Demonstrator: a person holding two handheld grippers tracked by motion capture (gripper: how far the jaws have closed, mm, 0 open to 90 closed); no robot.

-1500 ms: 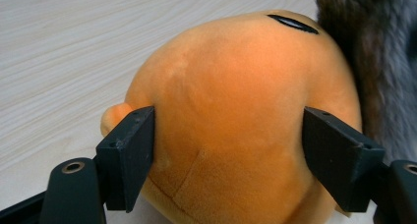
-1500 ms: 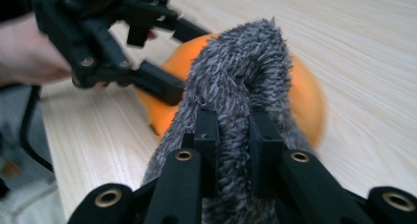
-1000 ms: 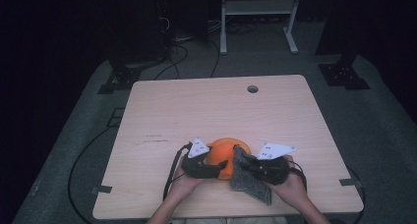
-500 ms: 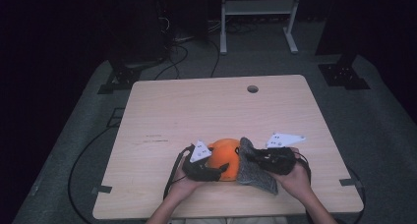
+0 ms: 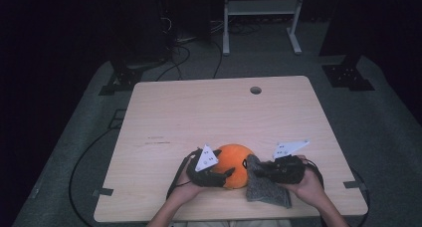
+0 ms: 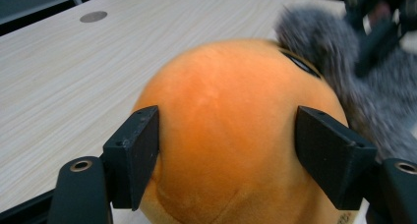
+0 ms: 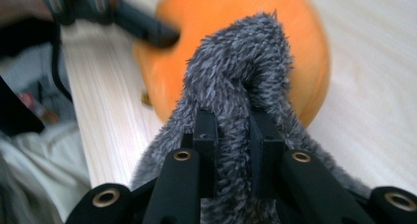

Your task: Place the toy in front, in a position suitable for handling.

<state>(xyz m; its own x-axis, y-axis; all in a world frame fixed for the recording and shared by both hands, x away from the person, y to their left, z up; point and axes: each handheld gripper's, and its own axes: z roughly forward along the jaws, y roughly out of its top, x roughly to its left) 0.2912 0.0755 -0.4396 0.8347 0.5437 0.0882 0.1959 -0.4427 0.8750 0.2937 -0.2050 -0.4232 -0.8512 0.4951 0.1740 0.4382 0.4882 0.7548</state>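
One orange plush ball [image 5: 234,165] sits on the wooden table [image 5: 199,112], close to the near edge where the person's two hands come in. One grey fuzzy cloth [image 5: 266,187] lies against the ball's right side and trails from there toward the table's near edge. Two grippers work at the ball.

On the ball's left, the left gripper [image 5: 219,174] has its jaws spread wide, one on each flank of the ball; in the left gripper view both jaws press the orange plush [image 6: 231,135], so it grips the ball. The grey cloth [image 6: 344,76] shows behind the ball's upper right there.

On the ball's right, the right gripper [image 5: 259,171] has its jaws drawn narrow, pinching a fold of the cloth [image 7: 241,96] between them, with the ball [image 7: 305,47] just beyond the cloth and the left gripper [image 7: 147,32] touching the ball's far side.

One round hole [image 5: 256,90] marks the table near its far edge. Away from the ball, the tabletop lies bare to the far, left and right edges, while the near edge is close behind the ball.
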